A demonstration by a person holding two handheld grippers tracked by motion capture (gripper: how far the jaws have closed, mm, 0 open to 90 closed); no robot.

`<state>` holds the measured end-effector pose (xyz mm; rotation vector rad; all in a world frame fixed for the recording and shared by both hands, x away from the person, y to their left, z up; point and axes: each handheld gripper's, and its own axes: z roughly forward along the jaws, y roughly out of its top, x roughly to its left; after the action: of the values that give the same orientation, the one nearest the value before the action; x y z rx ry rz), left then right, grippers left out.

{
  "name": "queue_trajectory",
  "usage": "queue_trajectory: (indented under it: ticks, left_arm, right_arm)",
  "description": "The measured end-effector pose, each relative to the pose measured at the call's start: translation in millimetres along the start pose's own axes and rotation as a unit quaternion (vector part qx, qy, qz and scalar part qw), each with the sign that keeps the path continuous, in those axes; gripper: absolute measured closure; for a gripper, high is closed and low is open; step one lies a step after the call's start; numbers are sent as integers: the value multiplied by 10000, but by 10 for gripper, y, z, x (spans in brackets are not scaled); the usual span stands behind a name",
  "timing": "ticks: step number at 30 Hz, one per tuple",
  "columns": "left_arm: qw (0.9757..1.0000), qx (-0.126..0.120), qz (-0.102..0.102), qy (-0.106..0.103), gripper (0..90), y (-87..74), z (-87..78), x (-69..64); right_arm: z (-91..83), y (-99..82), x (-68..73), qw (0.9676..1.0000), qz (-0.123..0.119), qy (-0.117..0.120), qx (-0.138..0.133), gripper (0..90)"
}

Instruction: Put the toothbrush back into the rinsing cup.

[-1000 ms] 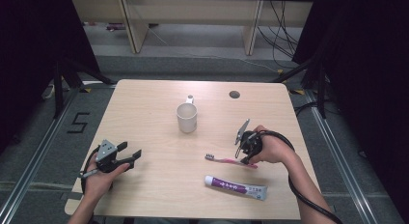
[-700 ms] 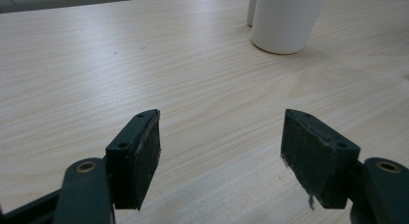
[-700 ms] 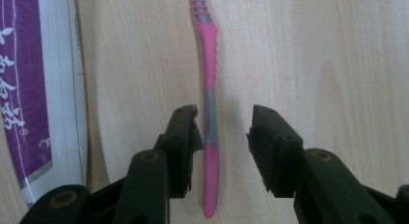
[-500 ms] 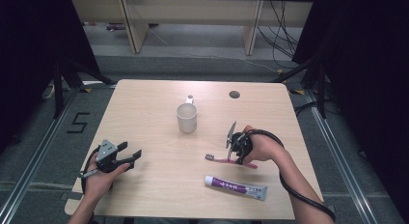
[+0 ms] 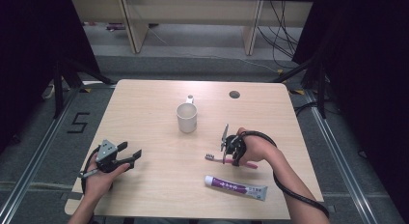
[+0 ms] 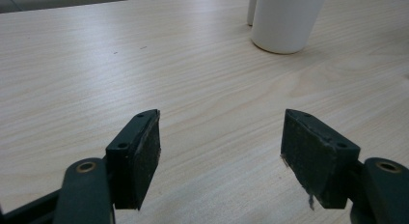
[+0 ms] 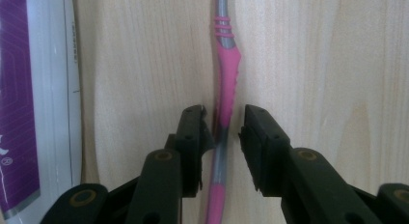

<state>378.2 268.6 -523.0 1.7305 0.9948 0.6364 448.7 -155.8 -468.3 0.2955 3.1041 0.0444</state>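
Right gripper (image 7: pixel 224 132) stood low over the pale wooden table (image 5: pixel 149 103), jaws astride the pink-and-grey plastic toothbrush (image 7: pixel 224 103), which lay flat on the wood. In the right gripper view the handle ran straight up between the two black jaws, parallel to them, so its long axis lined up with the gripper's own reach rather than across it. The jaws had just been closing on the handle; the left one sat just beside or touching the grey waist of the brush, the right one still showed a sliver of table between pad and handle, so I judged the grip not yet made. From the high view the toothbrush (image 5: pixel 231 160) lay crosswise on the table, bristle head toward the middle, tail under the right hand, on the near right part of the surface. A white-and-purple toothpaste tube (image 5: pixel 235 186) lay near it on the person's side, apart from the brush; a white ceramic mug (image 5: pixel 186 118) stood well apart toward the centre. Left gripper (image 5: pixel 124 156) rested at the near left corner, jaws wide apart, nothing between them, far from the brush. Right hand clearly the nearer. The coming squeeze would likely depend on the handle staying centred between the pads.
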Motion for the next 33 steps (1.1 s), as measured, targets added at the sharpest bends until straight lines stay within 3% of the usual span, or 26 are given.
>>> queue_trajectory:
  ticks: [12,13,14,18,19,22,27,32,33]
  left_arm:
    - [10000,11,-1,6,301,0,-1,0]
    - [9999,87,-83,80,301,-1,-15,-14]
    - [9999,87,-83,80,301,-1,-15,-14]
    - [9999,82,-68,69,301,0,-13,-12]
    - [9999,81,-62,68,301,0,-12,-12]
    - [10000,45,-16,29,301,1,-6,-4]
    - [10000,9,6,-3,301,0,0,2]
    - [10000,3,-3,-5,301,-1,-1,-1]
    - [10000,2,9,-5,303,-1,-4,-3]
  right_arm:
    - [34,26,-15,10000,-38,48,75,747]
    - [49,30,-31,9998,-180,72,29,752]
    - [43,30,-20,9999,-69,103,112,755]
    - [42,32,-25,9999,-79,96,110,763]
    - [39,29,-15,9999,17,87,124,767]
    - [43,36,-25,9998,-79,85,136,810]
    - [39,40,-4,9999,24,27,159,834]
    - [53,29,-18,9999,-112,-4,73,840]
    - [54,28,-30,9997,-235,-17,21,841]
